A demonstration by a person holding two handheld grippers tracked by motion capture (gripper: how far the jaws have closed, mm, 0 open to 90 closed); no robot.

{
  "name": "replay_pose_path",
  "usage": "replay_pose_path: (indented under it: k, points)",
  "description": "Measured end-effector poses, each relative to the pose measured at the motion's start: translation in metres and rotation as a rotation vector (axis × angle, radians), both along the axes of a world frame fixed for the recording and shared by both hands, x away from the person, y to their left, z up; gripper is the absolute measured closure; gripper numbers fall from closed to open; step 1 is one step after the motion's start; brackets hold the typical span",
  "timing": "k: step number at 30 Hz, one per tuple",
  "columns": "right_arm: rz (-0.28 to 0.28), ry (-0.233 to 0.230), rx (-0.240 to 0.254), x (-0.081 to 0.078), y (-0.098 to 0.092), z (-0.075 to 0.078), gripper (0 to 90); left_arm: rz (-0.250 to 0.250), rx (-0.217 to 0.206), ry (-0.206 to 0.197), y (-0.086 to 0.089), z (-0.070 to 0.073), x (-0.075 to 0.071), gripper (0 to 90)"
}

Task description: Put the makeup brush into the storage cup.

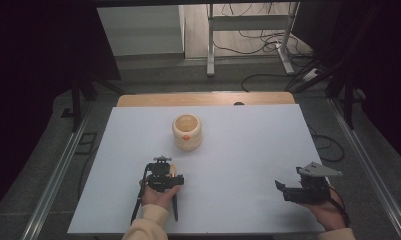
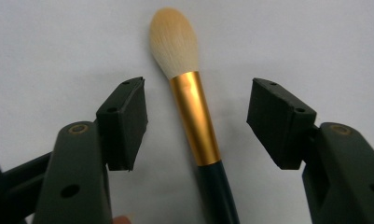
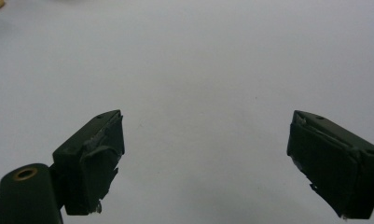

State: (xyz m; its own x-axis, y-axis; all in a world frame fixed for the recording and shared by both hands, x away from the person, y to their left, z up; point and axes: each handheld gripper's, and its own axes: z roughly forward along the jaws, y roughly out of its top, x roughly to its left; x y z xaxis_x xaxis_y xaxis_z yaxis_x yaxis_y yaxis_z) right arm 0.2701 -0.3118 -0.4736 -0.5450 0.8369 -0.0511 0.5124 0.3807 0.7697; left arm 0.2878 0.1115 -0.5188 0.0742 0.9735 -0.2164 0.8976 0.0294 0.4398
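On the white table [image 1: 248,150], the makeup brush [image 2: 194,116] lay flat between the left tongs [image 2: 196,123], whose pads stood apart from its gold ferrule, gripping nothing. Grasping was undone, likewise any carry to the cream cup [image 1: 187,131]. Right tongs [image 3: 205,163] gaped wide, empty.

Lab: dark curtains [image 1: 33,50], floor cables [image 1: 258,40], rig rails [image 1: 53,185].

Cream knit sleeve [image 1: 147,224] on the left arm; 2 black grippers, brass-ringed screw holes [image 2: 78,128], trailing black cables [image 1: 136,204].
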Motion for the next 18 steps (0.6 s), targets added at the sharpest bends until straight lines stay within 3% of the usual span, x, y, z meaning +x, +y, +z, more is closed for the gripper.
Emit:
replay_pose_path:
  k: [5,12,18]
  points:
    - [-0.008,0.002,0.0,0.0,-0.001,0.0,11.2,0.002,0.016,-0.008,-0.001,0.0,-0.001,41.0]
    - [-0.035,0.02,-0.012,0.001,-0.001,-0.002,11.4,-0.014,0.116,-0.025,-0.011,-0.002,-0.003,45.0]
    - [-0.072,0.032,-0.008,0.002,-0.005,-0.002,11.7,-0.017,0.142,-0.034,-0.014,-0.002,-0.004,46.0]
